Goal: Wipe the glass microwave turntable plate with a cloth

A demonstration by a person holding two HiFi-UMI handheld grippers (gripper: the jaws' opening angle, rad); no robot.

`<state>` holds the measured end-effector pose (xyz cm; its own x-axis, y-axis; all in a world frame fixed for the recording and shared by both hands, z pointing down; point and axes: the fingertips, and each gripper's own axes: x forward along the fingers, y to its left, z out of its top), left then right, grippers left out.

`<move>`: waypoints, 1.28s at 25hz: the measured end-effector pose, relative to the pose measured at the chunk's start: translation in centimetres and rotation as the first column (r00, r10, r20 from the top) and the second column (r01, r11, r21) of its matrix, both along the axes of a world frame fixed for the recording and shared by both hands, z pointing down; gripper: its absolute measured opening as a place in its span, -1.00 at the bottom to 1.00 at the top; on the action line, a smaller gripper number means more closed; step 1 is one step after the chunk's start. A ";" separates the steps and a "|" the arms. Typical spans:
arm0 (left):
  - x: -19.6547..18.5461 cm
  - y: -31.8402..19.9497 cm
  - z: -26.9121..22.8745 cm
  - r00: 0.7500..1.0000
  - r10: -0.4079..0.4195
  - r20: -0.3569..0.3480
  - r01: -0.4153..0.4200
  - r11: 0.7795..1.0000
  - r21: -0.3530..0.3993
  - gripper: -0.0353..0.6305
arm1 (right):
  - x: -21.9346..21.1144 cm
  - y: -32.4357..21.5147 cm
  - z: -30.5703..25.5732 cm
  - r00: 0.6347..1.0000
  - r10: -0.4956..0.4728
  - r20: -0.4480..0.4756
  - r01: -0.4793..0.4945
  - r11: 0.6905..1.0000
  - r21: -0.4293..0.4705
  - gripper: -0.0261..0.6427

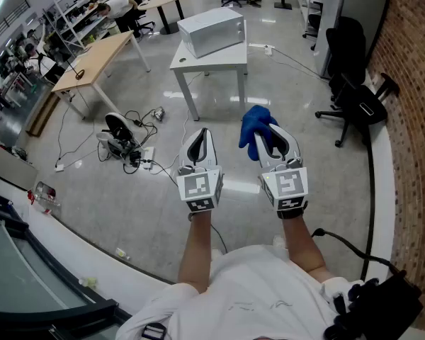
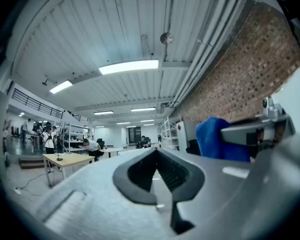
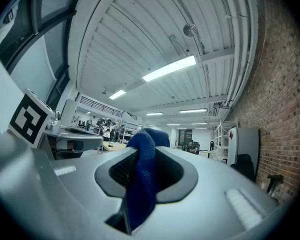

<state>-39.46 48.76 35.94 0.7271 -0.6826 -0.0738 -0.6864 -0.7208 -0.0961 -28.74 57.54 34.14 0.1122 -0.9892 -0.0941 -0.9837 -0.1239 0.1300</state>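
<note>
No glass turntable plate shows in any view. A blue cloth hangs bunched between the jaws of my right gripper, which is shut on it. In the right gripper view the cloth fills the gap of that gripper and spills over the tips. My left gripper is held up beside it, a little apart, shut with nothing in it; its tips meet in the left gripper view. The cloth also shows at that view's right. Both grippers are raised in the air, pointing across the room.
A white microwave stands on a small white table ahead. A wooden desk is at the left, with cables and gear on the floor. A black office chair stands by the brick wall.
</note>
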 end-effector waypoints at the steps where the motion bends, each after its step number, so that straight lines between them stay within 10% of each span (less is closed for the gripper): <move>1: 0.2 0.3 -0.3 1.000 0.004 -0.009 -0.004 1.000 0.012 -0.89 | 0.0 0.0 0.1 1.000 -0.004 -0.002 0.004 1.000 0.000 -0.66; 8: 0.7 1.4 -2.3 0.997 0.040 -0.062 -0.033 0.993 0.110 -0.89 | -0.4 -0.9 0.7 1.000 -0.021 0.000 0.021 1.000 -0.010 -0.66; 32: 5.5 5.0 0.0 0.999 -0.006 -0.050 0.008 0.999 0.032 -0.88 | 5.2 2.1 2.0 0.994 -0.062 0.095 0.063 0.998 -0.008 -0.65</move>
